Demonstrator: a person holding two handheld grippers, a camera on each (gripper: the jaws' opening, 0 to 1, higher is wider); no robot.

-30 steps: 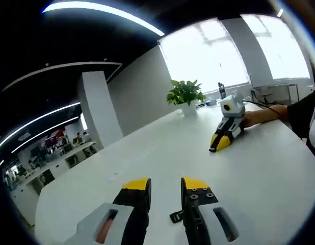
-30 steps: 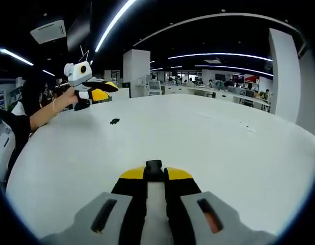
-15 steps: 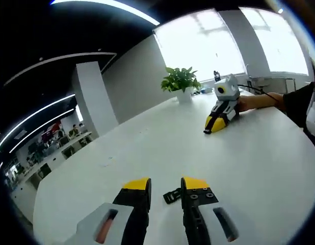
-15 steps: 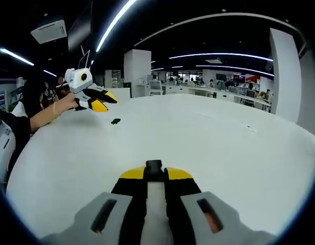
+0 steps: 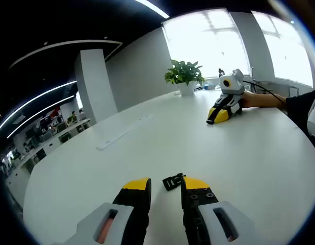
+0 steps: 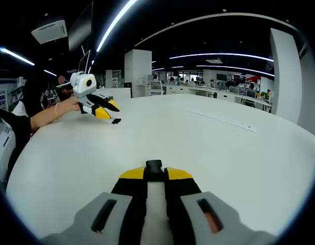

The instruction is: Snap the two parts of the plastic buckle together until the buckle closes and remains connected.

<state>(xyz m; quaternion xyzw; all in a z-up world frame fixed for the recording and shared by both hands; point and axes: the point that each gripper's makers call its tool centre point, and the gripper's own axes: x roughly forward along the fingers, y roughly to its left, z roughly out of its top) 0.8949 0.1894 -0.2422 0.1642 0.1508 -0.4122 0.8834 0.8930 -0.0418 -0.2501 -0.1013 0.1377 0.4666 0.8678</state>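
Left gripper (image 5: 165,185): fingers spreading around one buckle piece (image 5: 173,181) on the bench (image 5: 147,148).
Right gripper (image 6: 154,172): fingers pinching the other buckle piece (image 6: 154,165).

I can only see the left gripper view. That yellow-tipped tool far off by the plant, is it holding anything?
Observer: Yes. The right gripper is shut on a black buckle part that pokes out between its tips.
Operator: Is my gripper touching the other piece?
Observer: The left gripper points down at the other buckle part, very close. I cannot tell if they touch.
Operator: Who holds it?
Observer: A hand, with a dark sleeve behind.
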